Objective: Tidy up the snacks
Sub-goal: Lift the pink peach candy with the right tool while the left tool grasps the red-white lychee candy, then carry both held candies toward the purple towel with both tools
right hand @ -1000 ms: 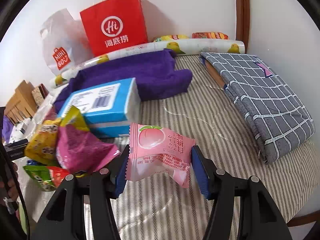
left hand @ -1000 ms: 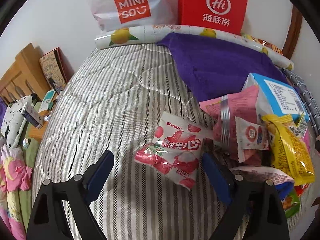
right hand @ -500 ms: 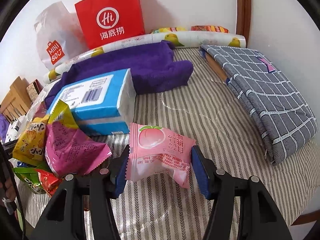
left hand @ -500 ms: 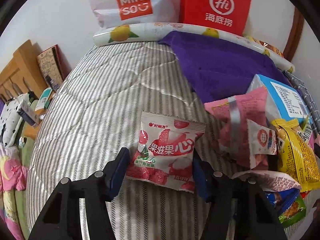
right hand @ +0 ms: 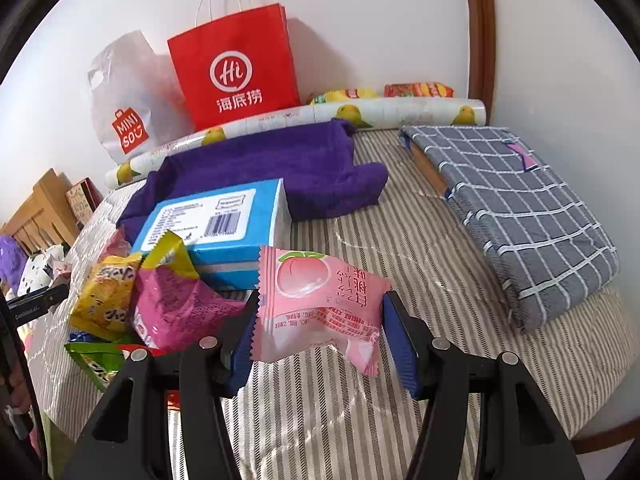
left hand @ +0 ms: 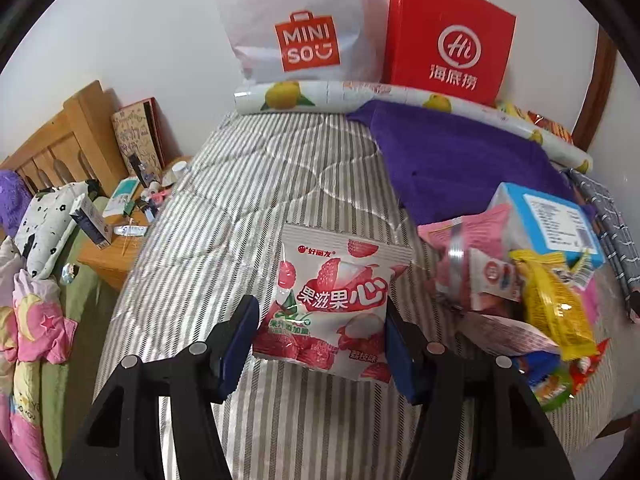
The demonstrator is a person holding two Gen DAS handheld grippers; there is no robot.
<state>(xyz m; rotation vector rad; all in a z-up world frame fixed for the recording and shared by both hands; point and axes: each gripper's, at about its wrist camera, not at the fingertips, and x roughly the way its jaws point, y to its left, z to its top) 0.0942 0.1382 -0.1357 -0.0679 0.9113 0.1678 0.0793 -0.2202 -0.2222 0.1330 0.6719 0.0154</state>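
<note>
Left gripper point(left hand: 320, 336) has just closed and now clamps a white-and-red lychee snack packet point(left hand: 334, 304), lifted off the striped bed point(left hand: 240, 200). Right gripper point(right hand: 320, 340) pinches a pink peach snack packet point(right hand: 316, 304) between both pads, held above the bed. Loose snack pile point(right hand: 132, 300) sits left of it, touching a blue box point(right hand: 216, 224). Purple towel point(right hand: 280, 164) behind the box; red paper bag point(right hand: 236, 72) and white plastic bag point(right hand: 128, 100) against the wall.

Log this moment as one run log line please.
task: organize snacks | left gripper: jaws just closed, shut on lychee packet | right gripper: shut on peach packet | snack pile: on bed
</note>
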